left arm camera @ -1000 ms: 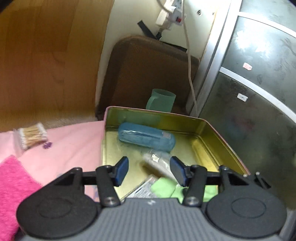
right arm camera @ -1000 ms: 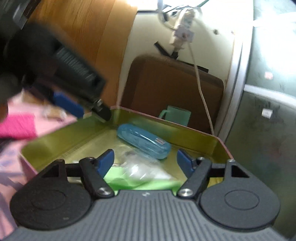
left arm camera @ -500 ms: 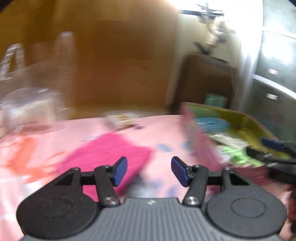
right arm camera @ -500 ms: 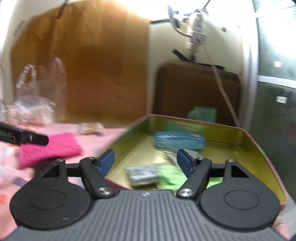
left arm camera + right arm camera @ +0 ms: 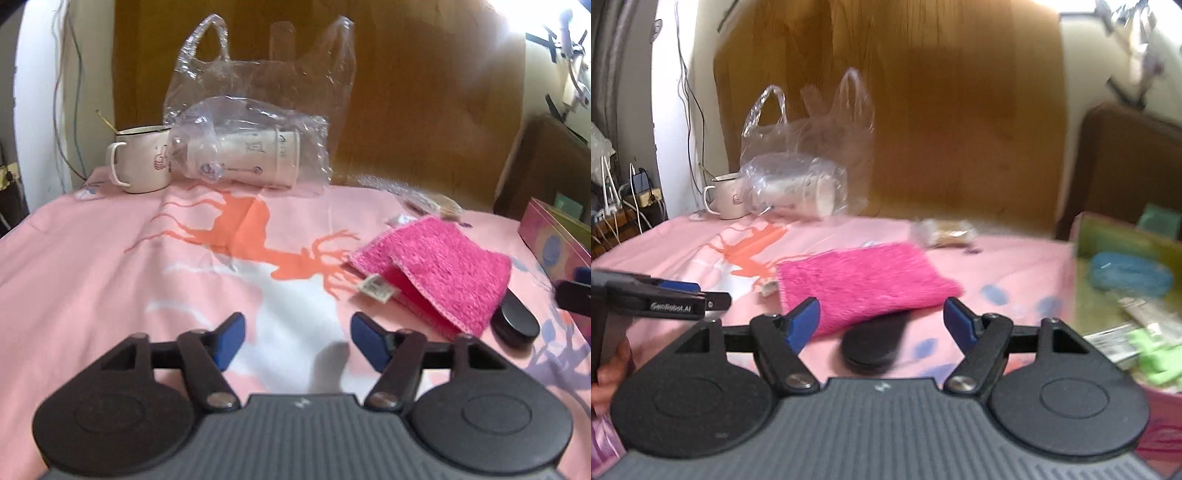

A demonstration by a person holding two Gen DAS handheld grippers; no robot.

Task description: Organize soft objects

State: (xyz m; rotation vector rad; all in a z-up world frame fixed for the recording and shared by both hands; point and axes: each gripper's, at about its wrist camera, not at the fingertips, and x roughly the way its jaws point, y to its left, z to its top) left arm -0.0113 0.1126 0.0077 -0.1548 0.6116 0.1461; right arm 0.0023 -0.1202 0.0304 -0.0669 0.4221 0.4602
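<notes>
Left wrist view: left gripper jaws spread, empty, above the pink tabletop. Pink towel lies folded to its right, beside the tin box. Right gripper jaws spread, empty, facing the towel.

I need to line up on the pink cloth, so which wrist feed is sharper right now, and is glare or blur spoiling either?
Left wrist view: mostly sharp; the pink cloth and its tag read clearly, though glare washes out the top right corner. Right wrist view: motion-smeared; the cloth, the black oval object and the tin box have soft edges, and the top right is overexposed. Both bend straight lines towards the edges.
</notes>
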